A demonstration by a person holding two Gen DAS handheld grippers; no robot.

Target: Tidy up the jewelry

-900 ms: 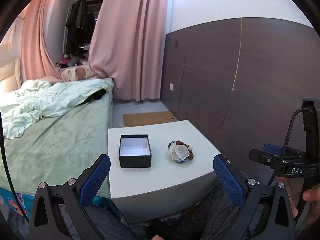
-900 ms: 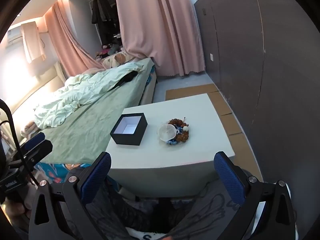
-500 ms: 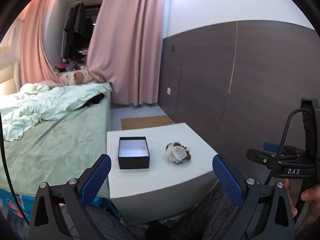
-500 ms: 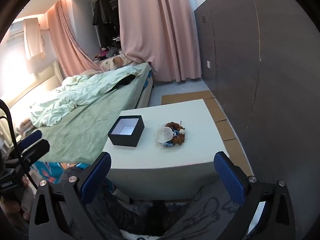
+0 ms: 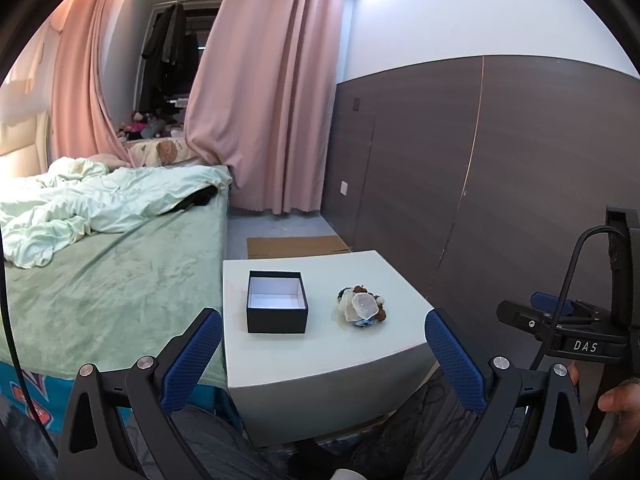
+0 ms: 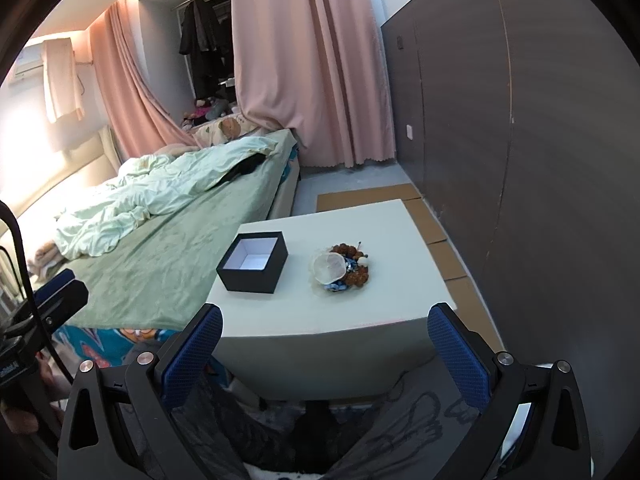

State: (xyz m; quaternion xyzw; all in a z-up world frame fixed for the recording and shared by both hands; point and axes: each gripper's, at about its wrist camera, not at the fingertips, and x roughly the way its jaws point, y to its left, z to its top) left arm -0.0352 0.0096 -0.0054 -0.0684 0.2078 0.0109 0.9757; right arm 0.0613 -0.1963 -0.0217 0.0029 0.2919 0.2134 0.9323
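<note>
The jewelry pile [image 6: 342, 268] sits on the white surface [image 6: 360, 312], a small tangle of brown beads, a bit of blue and a pale translucent disc-like piece on top; I cannot tell the single items apart from here. Just beside it, apart and toward the bed [image 6: 168, 256], stands the open black box [image 6: 253, 262] with its white inside bare, so I judge nothing is sorted yet. To start well I would bring my right tool [image 6: 325, 346] down over the pile's edge and pick one loose piece, not the whole knot, since beads may drag their neighbours along. Both my right tool and my left tool [image 5: 322, 344] are spread wide and carry nothing, hovering short of the surface's near edge.
</note>
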